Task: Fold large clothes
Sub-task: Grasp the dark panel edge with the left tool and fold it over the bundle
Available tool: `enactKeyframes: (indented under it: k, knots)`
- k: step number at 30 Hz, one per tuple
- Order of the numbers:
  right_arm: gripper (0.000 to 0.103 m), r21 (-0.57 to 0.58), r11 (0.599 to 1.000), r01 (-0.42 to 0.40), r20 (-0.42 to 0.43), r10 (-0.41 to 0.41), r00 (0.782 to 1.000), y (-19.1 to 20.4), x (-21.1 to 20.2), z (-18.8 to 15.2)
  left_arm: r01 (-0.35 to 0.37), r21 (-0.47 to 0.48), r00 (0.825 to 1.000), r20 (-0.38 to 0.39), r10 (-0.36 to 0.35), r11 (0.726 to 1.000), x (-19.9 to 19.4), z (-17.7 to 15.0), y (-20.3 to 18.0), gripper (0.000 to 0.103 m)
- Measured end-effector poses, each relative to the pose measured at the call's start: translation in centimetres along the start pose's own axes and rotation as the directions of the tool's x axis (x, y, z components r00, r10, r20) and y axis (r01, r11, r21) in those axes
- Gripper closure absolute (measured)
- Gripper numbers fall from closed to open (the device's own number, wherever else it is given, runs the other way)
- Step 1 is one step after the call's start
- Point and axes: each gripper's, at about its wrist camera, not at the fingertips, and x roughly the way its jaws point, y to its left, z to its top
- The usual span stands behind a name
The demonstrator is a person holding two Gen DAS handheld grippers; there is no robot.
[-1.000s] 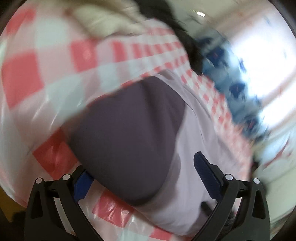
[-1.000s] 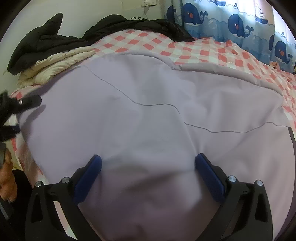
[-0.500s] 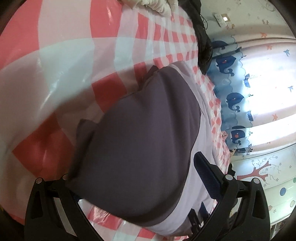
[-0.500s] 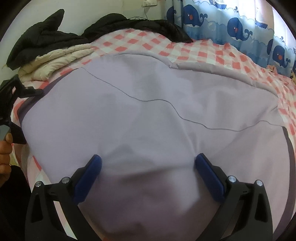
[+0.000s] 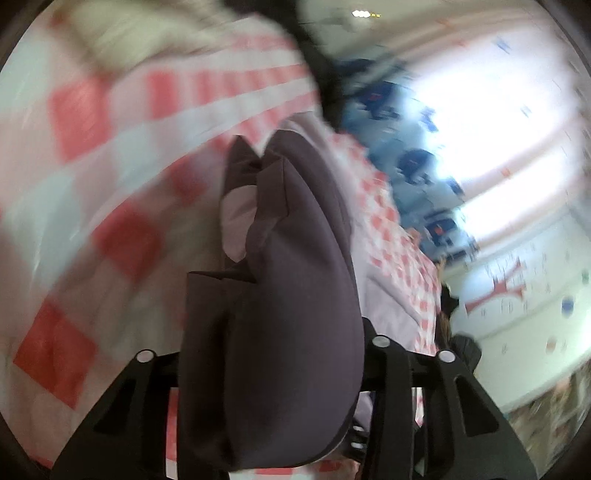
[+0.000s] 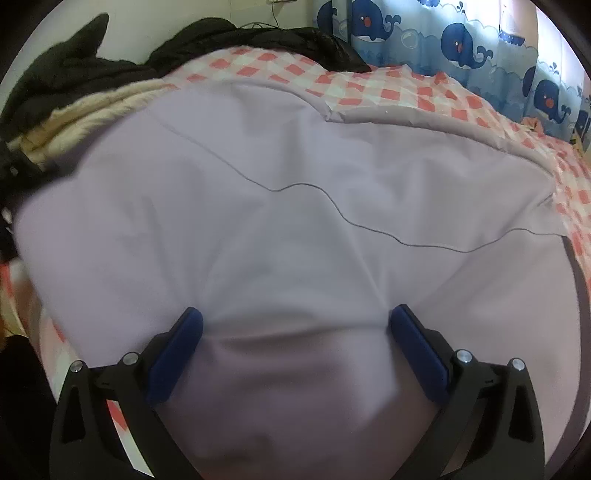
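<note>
On the bed (image 6: 388, 88), the garment (image 6: 295, 221) is lying spread; left gripper (image 5: 273, 369) is clenching its dark hem (image 5: 288, 295), right gripper (image 6: 295, 332) is resting with fingers parted. Lifting evenly should be keeping the fold straight.

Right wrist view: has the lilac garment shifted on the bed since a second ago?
Yes. The lilac garment's left edge has drawn rightward and nearer, uncovering more checked bedsheet at left.

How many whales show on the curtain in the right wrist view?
4 at least: one whale at top centre, one right of it, one lower right, one partly washed out. More may be cut off.
</note>
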Motion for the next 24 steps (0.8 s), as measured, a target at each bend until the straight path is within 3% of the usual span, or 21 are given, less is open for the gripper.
enactKeyframes:
  k: [3, 7, 9, 11, 13, 15, 16, 17, 20, 24]
  knots:
    - [0.005, -0.001, 1.000, 0.004, -0.001, -0.004, 1.000, -0.1, 1.5, -0.5, 0.025, 0.188, 1.000, -0.006, -0.024, 0.982, -0.3, -0.8, -6.5, 0.071]
    - [0.005, 0.019, 1.000, -0.019, -0.011, 0.020, 1.000, -1.0, 2.5, -0.6, 0.023, 0.427, 0.998, -0.055, 0.000, 0.904, 1.2, -3.2, -15.6, 0.071]
    - [0.005, 0.043, 0.994, -0.100, -0.035, 0.102, 0.994, -2.5, 2.8, -0.5, 0.028, 0.485, 0.997, -0.077, 0.011, 0.874, 2.0, -4.2, -18.5, 0.071]
    - [0.005, 0.112, 0.965, -0.236, -0.046, 0.242, 0.969, -5.1, 1.9, -0.5, 0.036, 0.543, 0.995, -0.102, 0.023, 0.839, 3.2, -5.4, -21.5, 0.071]
    - [0.005, 0.294, 0.848, -0.440, 0.044, 0.448, 0.893, -10.1, -0.2, -1.5, 0.030, 0.596, 0.993, -0.112, 0.046, 0.803, 4.4, -7.0, -23.5, 0.071]
    - [0.005, 0.434, 0.649, -0.625, 0.215, 0.599, 0.771, -15.6, -1.9, -3.4, 0.045, 0.650, 0.988, -0.142, 0.063, 0.758, 6.1, -9.4, -25.6, 0.071]
    - [0.005, 0.478, 0.583, -0.657, 0.271, 0.614, 0.742, -18.0, -2.3, -4.4, 0.055, 0.673, 0.985, -0.157, 0.070, 0.738, 7.1, -10.7, -26.5, 0.071]
    - [0.005, 0.521, 0.530, -0.669, 0.326, 0.600, 0.730, -20.9, -2.7, -5.9, 0.061, 0.687, 0.983, -0.165, 0.074, 0.724, 7.8, -11.7, -27.1, 0.071]
    - [0.005, 0.553, 0.441, -0.707, 0.426, 0.580, 0.695, -26.9, -3.0, -9.0, 0.073, 0.750, 0.978, -0.184, 0.101, 0.657, 10.2, -16.0, -29.3, 0.071]
    - [0.005, 0.584, 0.418, -0.695, 0.464, 0.531, 0.709, -32.7, -3.0, -11.5, 0.058, 0.842, 0.968, -0.179, 0.176, 0.536, 14.5, -21.7, -31.0, 0.070]
